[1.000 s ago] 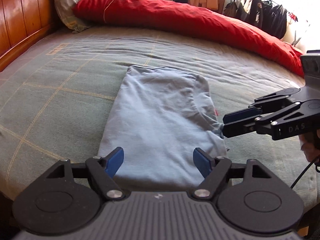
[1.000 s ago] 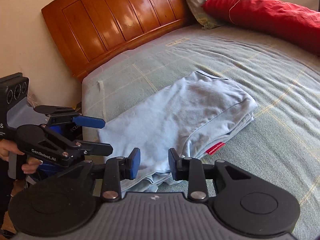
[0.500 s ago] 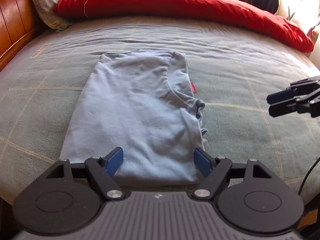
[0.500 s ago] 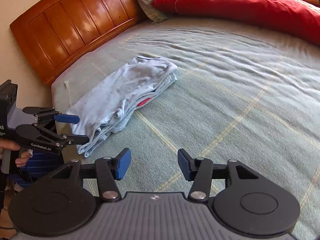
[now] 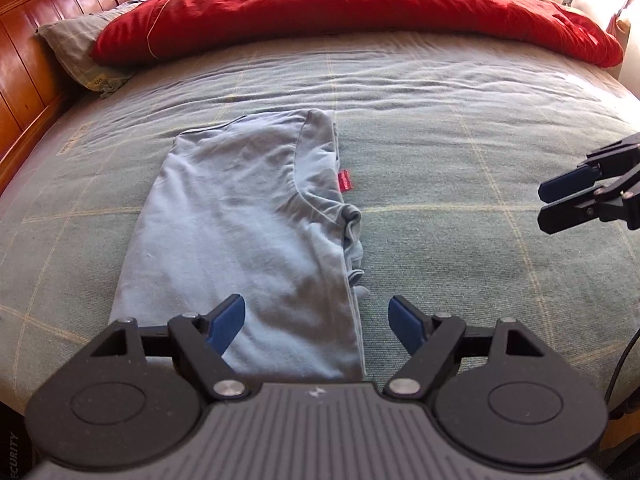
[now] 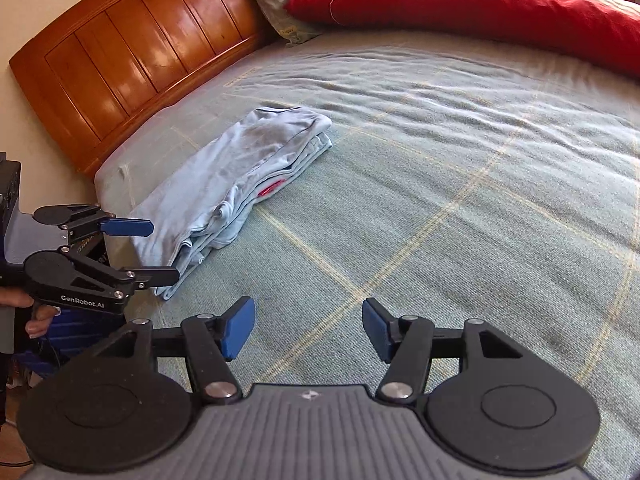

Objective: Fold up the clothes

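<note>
left wrist view: the left gripper hangs over the near edge of the bed with its jaws spread wide and nothing pressed between its blue pads. the folded light blue shirt lies flat on the green checked cover straight ahead of it; the shirt's near hem sits under the gap between the fingers, mostly toward the left finger, while the right finger stands over bare cover just beside the shirt's right edge. a small red tag pokes out of the shirt's right side, farther ahead. well off to the right of this gripper, the right gripper reaches in above the cover, apart from the shirt. at the far side, a red duvet runs across the bed, with a grey pillow and the wooden headboard at far left.

right wrist view: the right gripper has just been opening its jaws; they stand apart over bare cover, nothing between them. the shirt lies ahead and to its left, well clear of the fingers. the left gripper, jaws parted, hovers at the shirt's near end at far left, and a hand grasps its handle.
</note>
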Action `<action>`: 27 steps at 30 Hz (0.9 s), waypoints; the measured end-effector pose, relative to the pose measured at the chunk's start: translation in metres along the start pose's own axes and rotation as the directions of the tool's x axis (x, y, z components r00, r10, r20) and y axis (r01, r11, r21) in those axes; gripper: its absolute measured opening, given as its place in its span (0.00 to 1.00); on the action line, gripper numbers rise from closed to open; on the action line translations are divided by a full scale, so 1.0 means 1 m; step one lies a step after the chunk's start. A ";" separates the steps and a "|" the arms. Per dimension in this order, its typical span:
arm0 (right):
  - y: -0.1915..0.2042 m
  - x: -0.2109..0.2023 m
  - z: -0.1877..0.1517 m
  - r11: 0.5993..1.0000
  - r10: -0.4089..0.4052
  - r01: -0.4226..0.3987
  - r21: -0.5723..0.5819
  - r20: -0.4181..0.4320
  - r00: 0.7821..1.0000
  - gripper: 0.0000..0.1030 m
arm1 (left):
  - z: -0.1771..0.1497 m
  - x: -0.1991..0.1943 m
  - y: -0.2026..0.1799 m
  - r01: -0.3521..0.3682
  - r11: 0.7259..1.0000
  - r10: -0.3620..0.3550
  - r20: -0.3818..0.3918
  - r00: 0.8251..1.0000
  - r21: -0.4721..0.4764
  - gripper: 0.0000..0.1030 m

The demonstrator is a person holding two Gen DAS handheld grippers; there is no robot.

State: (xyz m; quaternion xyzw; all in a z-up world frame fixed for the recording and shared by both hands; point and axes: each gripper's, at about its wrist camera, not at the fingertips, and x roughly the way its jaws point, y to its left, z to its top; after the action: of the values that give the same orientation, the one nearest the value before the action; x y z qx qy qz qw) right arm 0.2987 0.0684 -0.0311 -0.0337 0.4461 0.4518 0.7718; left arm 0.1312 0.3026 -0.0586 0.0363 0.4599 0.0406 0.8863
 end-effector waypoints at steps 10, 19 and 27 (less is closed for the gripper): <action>0.008 -0.004 -0.007 0.999 -0.019 0.018 -0.050 -0.024 1.000 0.70 | 0.014 -0.008 -0.007 0.003 1.000 -0.003 0.045 0.999 -0.001 0.79; 0.005 -0.003 -0.015 0.999 -0.041 0.039 -0.037 -0.042 0.998 0.72 | 0.065 0.039 -0.012 0.036 0.998 -0.033 0.053 0.998 -0.055 0.82; -0.006 -0.005 -0.021 0.996 -0.076 0.073 -0.043 -0.065 0.995 0.76 | 0.057 0.063 -0.007 0.072 0.985 -0.068 0.033 0.997 -0.154 0.85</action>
State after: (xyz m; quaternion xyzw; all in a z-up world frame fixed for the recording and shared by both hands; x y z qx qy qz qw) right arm 0.2884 0.0522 -0.0419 -0.0811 0.4608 0.4305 0.7719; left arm 0.2144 0.3005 -0.0778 -0.0482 0.4439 0.0443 0.8937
